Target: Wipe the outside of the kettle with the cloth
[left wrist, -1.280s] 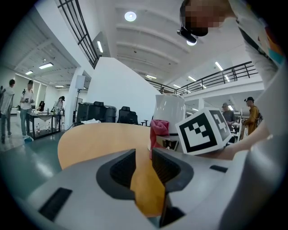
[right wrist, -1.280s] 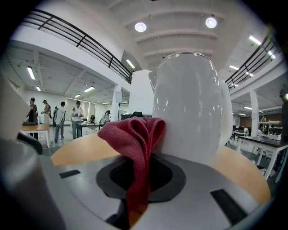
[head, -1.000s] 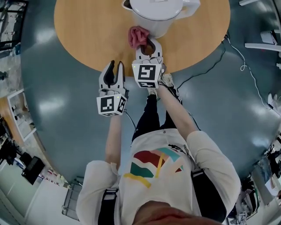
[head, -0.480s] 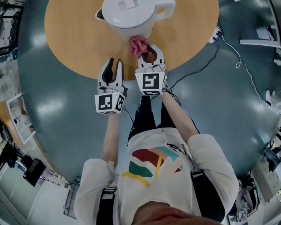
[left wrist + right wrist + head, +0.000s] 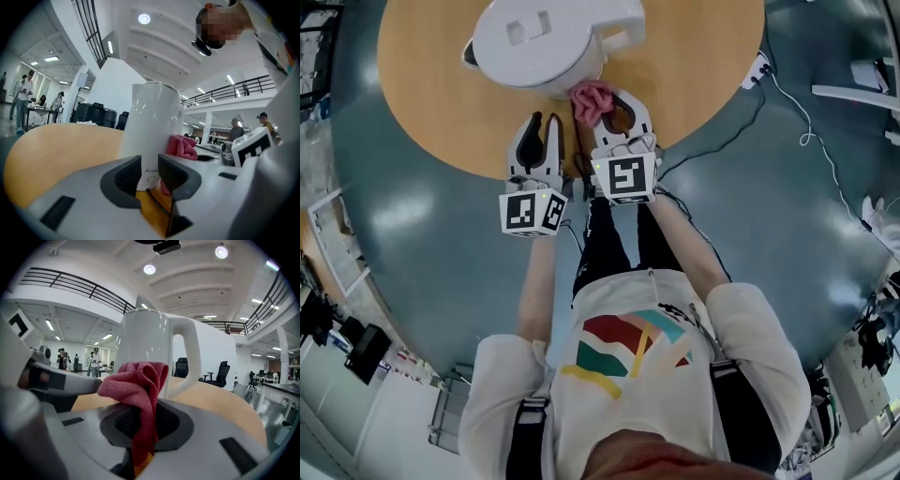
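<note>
A white kettle (image 5: 539,42) stands on the round wooden table (image 5: 703,66), its handle (image 5: 623,36) to the right. My right gripper (image 5: 617,101) is shut on a crumpled pink-red cloth (image 5: 592,101), which lies against the kettle's near wall just below the handle. In the right gripper view the cloth (image 5: 140,380) hangs between the jaws in front of the kettle (image 5: 145,338). My left gripper (image 5: 540,127) hovers at the table's near edge, left of the cloth and short of the kettle. Its jaws (image 5: 149,173) stand slightly apart with nothing between them; the kettle (image 5: 152,126) shows beyond.
A power strip (image 5: 759,67) with a white cable (image 5: 806,122) lies on the grey-blue floor to the table's right. A dark cord (image 5: 578,164) runs down between the two grippers. The person's legs are under the table's near edge. People stand far off in the hall.
The cloth in my right gripper has slid along the kettle's near wall from its left part toward the handle side. My left gripper has come from over the floor to the table's edge.
</note>
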Motion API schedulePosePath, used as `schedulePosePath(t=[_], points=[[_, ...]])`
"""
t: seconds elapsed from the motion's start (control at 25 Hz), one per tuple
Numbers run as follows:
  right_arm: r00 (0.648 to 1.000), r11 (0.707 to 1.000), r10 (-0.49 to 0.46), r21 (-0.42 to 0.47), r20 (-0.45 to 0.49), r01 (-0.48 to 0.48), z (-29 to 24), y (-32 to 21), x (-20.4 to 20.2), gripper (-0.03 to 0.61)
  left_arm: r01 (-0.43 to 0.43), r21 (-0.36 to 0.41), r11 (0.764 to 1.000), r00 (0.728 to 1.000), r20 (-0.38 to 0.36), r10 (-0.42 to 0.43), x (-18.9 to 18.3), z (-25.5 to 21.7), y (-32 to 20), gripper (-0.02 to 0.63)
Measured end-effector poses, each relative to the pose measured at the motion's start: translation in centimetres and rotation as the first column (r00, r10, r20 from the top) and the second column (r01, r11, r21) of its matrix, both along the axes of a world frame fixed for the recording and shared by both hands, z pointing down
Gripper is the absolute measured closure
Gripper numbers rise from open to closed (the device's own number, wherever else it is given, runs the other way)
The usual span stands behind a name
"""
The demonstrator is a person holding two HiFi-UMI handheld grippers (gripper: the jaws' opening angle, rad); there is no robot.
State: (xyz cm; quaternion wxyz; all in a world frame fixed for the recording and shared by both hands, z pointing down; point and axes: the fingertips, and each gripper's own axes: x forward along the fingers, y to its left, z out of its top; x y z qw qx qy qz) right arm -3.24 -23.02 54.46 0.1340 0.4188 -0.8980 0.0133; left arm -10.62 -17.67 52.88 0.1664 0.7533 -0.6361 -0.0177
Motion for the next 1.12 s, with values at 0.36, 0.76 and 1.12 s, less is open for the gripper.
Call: schedulePosePath(t=[0.36, 0.76, 1.12], points=[[0.999, 0.998, -0.053, -0.036, 0.005, 0.053, 0.8, -3.4, 1.1, 0.531, 0.093, 0.095, 0.991, 0.985, 0.139, -0.106, 0.9, -2.3, -2.3, 0.462], [0.999, 0.998, -0.039, -0.046, -0.005, 0.039, 1.8, -6.3, 1.3, 0.531, 0.138, 0.107, 0.985, 0.970, 0.189, -0.156, 0.8, -2.1, -2.3, 0.462], [1.000, 0.999, 0.016, -0.038, -0.014, -0.016, -1.1, -5.5, 2.7, 0.531, 0.148, 0.161, 0.976, 0.964, 0.197, -0.179, -0.8, -6.1, -0.9, 0.462]])
